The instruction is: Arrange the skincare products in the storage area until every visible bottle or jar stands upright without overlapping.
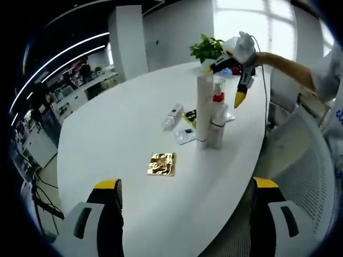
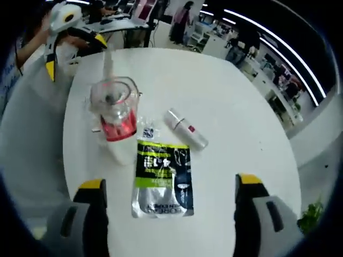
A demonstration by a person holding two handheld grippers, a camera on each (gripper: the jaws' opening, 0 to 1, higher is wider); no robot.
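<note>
A tall white tube (image 1: 202, 107) and a white bottle with a clear cap and red collar (image 1: 217, 120) stand upright together on the white table (image 1: 118, 134). Seen from above, the same bottle (image 2: 114, 115) stands left of a black, green and silver sachet (image 2: 161, 179). A small white tube (image 1: 172, 116) lies on its side; it also lies (image 2: 185, 128) beyond the sachet. My left gripper (image 1: 186, 183) is open, well short of the group. My right gripper (image 2: 169, 182) hangs open above the sachet, holding nothing. That right gripper (image 1: 230, 80) hovers over the bottles.
A gold foil packet (image 1: 162, 164) lies flat near the table's middle. A small clear sachet (image 1: 185, 135) rests beside the standing tube. A potted plant (image 1: 208, 49) stands at the far end. A mesh chair (image 1: 316, 176) sits at the table's right edge. Desks and people fill the background.
</note>
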